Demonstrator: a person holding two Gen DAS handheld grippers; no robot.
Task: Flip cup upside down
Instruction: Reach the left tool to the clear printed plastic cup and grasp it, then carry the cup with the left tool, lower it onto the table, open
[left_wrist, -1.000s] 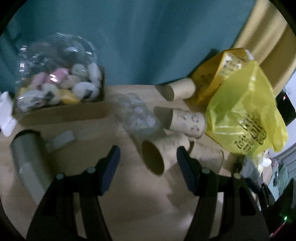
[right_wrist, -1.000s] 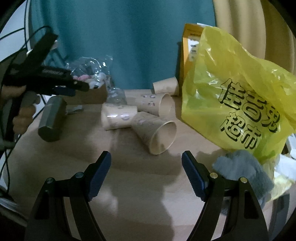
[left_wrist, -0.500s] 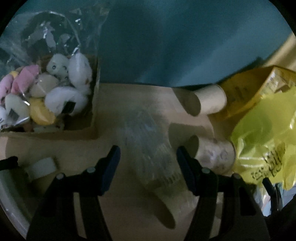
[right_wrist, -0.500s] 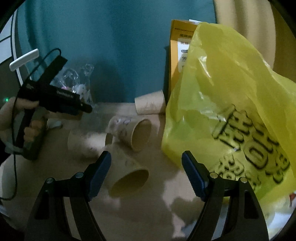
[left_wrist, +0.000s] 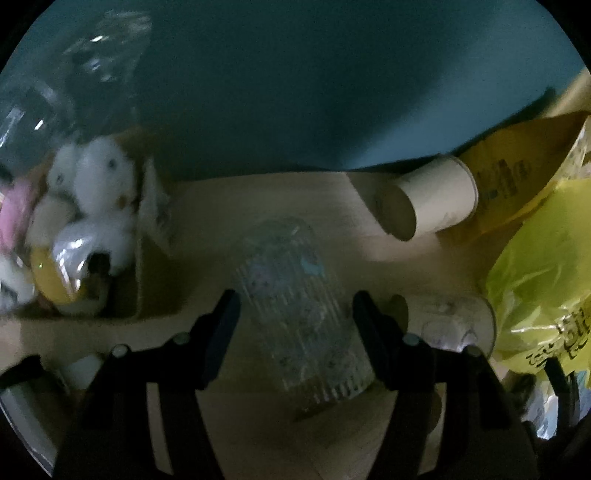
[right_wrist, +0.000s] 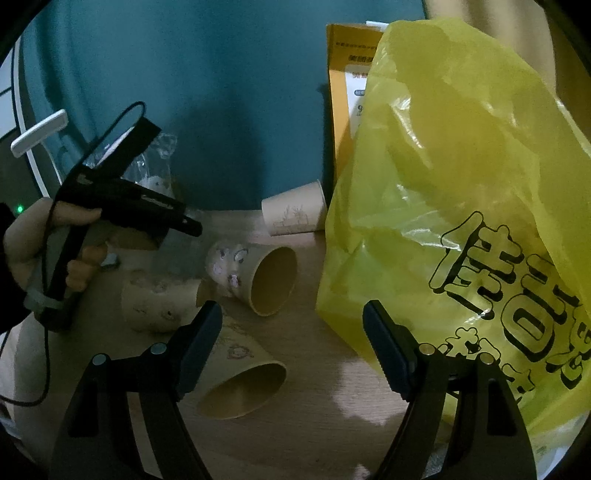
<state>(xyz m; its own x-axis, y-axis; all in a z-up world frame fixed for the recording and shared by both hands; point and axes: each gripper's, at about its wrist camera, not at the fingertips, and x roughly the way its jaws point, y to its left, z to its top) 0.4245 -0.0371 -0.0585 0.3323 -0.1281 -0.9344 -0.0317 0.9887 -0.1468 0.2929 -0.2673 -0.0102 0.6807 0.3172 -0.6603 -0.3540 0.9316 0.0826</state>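
Note:
A clear ribbed plastic cup (left_wrist: 301, 314) lies on its side on the wooden table, base pointing away from me. My left gripper (left_wrist: 293, 317) is open with a finger on each side of this cup, apart from it. Several paper cups lie on their sides: one by the wall (left_wrist: 428, 201), one at the right (left_wrist: 456, 325). In the right wrist view, paper cups (right_wrist: 255, 278) (right_wrist: 240, 376) (right_wrist: 159, 304) lie ahead of my open, empty right gripper (right_wrist: 291, 339). The left gripper (right_wrist: 140, 203) shows there too, held in a hand.
A big yellow plastic bag (right_wrist: 461, 221) fills the right side, with an orange packet (right_wrist: 343, 110) behind it. A cardboard box of plush toys in clear wrap (left_wrist: 85, 221) stands at the left. A teal wall (left_wrist: 295, 92) runs behind the table.
My left gripper has moved forward and down until its fingers flank the clear cup. My right gripper has moved forward, closer to the paper cups and the yellow bag.

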